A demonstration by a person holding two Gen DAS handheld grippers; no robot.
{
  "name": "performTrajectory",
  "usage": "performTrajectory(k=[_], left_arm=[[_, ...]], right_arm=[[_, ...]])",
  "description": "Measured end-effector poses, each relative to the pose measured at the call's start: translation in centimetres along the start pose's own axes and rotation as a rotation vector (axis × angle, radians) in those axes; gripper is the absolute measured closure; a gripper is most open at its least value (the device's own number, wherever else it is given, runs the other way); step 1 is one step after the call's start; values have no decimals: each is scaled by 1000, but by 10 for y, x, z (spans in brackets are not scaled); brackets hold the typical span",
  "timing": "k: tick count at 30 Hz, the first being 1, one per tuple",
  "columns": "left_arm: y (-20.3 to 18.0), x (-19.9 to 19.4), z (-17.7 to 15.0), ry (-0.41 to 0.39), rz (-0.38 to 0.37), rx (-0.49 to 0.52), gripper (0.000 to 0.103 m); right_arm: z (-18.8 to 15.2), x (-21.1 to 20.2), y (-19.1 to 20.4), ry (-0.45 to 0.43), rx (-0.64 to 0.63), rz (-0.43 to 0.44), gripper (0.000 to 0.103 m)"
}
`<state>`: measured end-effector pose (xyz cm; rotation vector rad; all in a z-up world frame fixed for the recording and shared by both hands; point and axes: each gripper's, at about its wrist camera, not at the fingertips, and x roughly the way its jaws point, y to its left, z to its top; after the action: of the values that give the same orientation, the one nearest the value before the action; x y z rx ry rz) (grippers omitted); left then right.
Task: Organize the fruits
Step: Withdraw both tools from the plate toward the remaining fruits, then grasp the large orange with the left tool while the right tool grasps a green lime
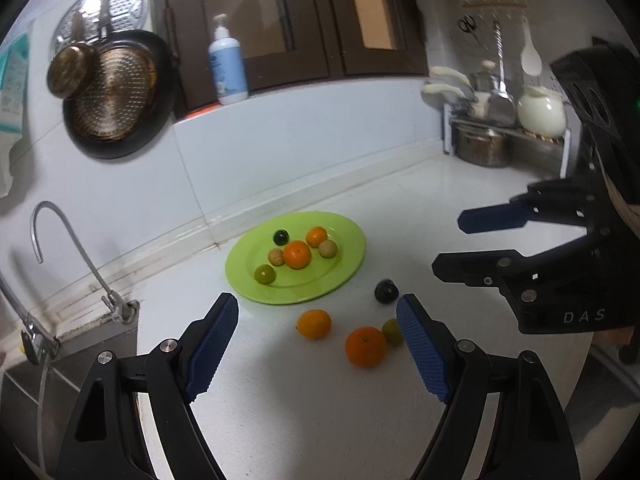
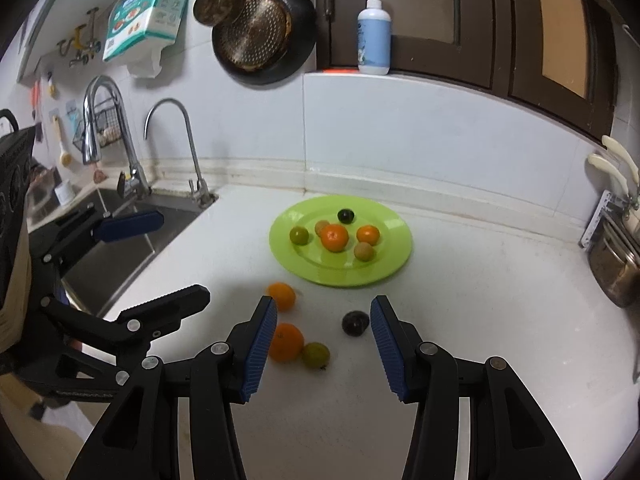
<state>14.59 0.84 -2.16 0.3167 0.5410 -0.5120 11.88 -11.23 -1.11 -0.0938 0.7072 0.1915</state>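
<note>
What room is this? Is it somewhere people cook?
Most likely a home kitchen: a sink with a tap, a frying pan hanging on the wall, and a white counter.

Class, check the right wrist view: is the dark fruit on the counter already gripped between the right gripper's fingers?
No, the dark fruit lies on the counter, untouched by the open right gripper.

A white desk (image 2: 460,320) was backed by pale wall tiles (image 2: 420,128), and dark brown cabinet doors (image 2: 500,32) were set above them. A stainless sink (image 2: 120,248) was sunk at the left, served by a tall chrome tap (image 2: 104,120) and a thin gooseneck faucet (image 2: 176,128). A black frying pan (image 2: 262,32) was hung on the wall, a pump bottle (image 2: 374,28) was stood on the ledge, and a metal rack (image 1: 508,136) with pots was seen in the far corner. Soft, even light was cast throughout.
</note>
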Motion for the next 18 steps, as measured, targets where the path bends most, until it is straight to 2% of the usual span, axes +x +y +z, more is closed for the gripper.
performTrajectory(k=[7, 18], left_arm=[[-11, 17, -11, 38, -54, 81, 22], [-23, 50, -24, 102, -114, 164, 33]], right_arm=[[-12, 14, 5, 48, -91, 22, 53], [-30, 48, 1, 138, -182, 68, 54]])
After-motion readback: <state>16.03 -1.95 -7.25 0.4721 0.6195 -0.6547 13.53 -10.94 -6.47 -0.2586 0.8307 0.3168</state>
